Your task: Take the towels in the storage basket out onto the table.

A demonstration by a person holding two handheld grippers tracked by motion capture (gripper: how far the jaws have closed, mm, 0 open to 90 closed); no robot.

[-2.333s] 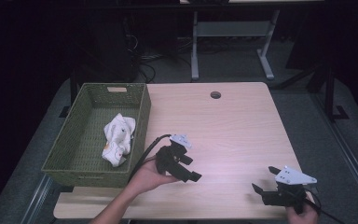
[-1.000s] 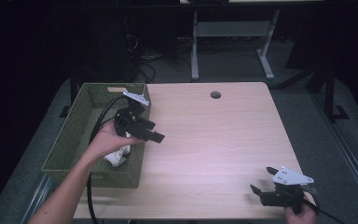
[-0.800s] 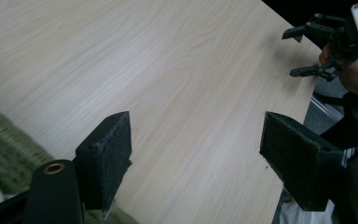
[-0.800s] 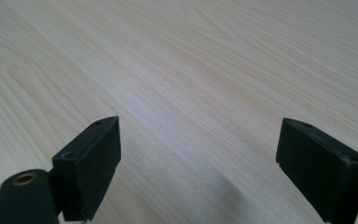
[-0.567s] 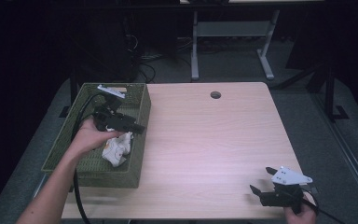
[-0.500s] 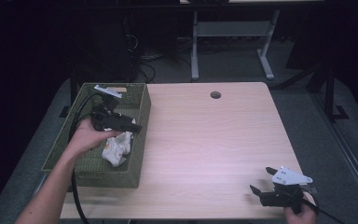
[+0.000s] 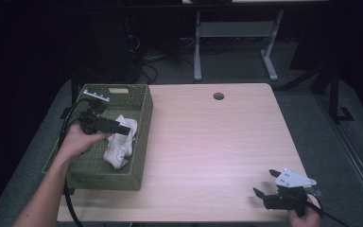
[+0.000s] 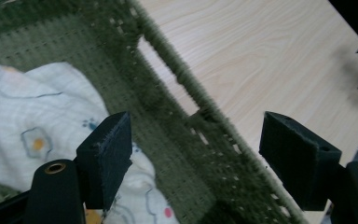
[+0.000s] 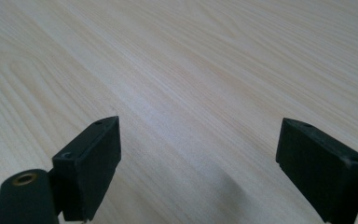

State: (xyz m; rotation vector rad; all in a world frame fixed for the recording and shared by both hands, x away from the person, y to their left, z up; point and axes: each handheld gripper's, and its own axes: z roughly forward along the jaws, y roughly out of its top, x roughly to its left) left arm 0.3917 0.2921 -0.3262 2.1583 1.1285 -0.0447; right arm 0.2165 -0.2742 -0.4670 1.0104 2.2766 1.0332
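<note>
A green woven basket (image 7: 139, 142) stands at the table's left edge with a crumpled white cloth (image 7: 119, 142) printed with small coloured shapes inside it. My left gripper (image 7: 123, 128) hovers inside the basket, just above the cloth's upper end, open. In the left gripper view its jaws stand wide apart, one over the cloth (image 8: 32, 121), the other over the basket's wall (image 8: 186, 126). My right gripper (image 7: 264, 183) rests near the table's front right corner, open. Bare wood (image 9: 191, 93) lies between its jaws in the right gripper view.
The light wooden table (image 7: 217, 142) has a round cable hole (image 7: 218, 96) near its far edge. A white desk frame (image 7: 231, 33) stands on the dark floor behind. A cable (image 7: 68, 198) trails from the left gripper over the table's front left.
My left gripper went from the table's front middle up and left into the basket, and now hangs over the cloth. The right gripper has stayed where it was.
</note>
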